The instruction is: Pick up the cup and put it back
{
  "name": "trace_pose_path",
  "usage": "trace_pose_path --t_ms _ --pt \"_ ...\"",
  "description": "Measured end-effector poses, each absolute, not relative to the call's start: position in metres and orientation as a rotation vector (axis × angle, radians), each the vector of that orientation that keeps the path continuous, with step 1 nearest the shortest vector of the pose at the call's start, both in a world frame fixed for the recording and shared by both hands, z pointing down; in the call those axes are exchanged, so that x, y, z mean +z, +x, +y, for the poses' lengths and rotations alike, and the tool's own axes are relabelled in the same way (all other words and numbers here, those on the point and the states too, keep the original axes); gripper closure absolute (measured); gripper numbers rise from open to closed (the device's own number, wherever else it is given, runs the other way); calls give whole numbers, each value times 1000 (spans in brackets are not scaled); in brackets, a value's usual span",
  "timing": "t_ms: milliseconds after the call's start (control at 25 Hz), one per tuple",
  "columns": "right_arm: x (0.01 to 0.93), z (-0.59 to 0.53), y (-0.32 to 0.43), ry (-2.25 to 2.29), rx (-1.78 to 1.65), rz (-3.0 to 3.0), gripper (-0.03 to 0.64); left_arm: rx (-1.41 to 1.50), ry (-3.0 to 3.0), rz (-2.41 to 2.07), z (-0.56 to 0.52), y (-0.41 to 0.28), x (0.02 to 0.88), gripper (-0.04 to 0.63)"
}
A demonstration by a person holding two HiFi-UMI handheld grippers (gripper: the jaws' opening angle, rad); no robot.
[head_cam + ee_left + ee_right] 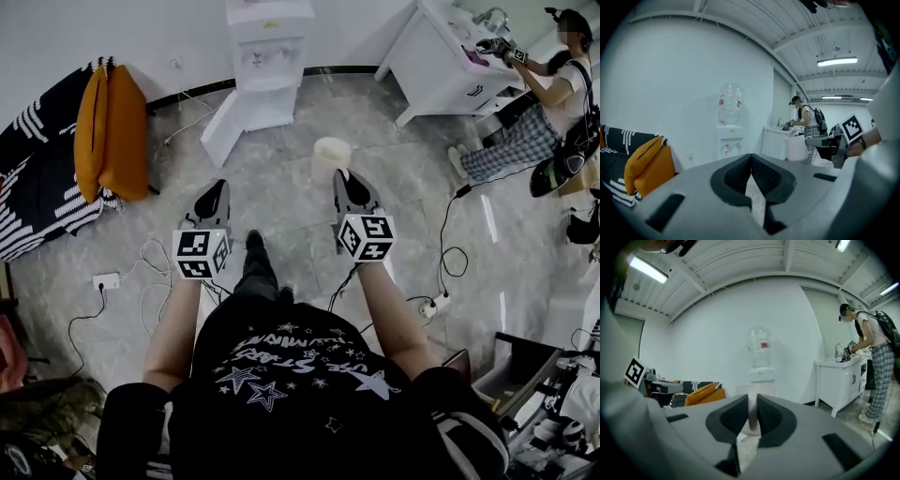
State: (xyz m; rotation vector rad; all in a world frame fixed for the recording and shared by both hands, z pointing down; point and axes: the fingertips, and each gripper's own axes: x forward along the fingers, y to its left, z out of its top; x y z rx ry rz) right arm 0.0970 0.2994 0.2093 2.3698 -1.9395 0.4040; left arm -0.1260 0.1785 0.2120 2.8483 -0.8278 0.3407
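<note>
Left gripper (216,193) – jaws together, nothing between them, held in the air well left of the cup (330,157). Right gripper (346,178) – jaws clamped on the cup's near wall, a narrow gap between the pads. The cup hangs upright at the gripper's far tip, above the floor (281,202).

A water dispenser (267,56) stands against the wall (112,28); orange cushions (111,131) rest on a striped sofa (37,187); a person (553,103) stands by a white cabinet (431,70).
</note>
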Motion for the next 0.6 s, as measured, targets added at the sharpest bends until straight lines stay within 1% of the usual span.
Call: trace_pose_path --t_ms 600 --pt "226 162 177 2343 467 -1839 574 372 2858 -703 28 -25 231 586"
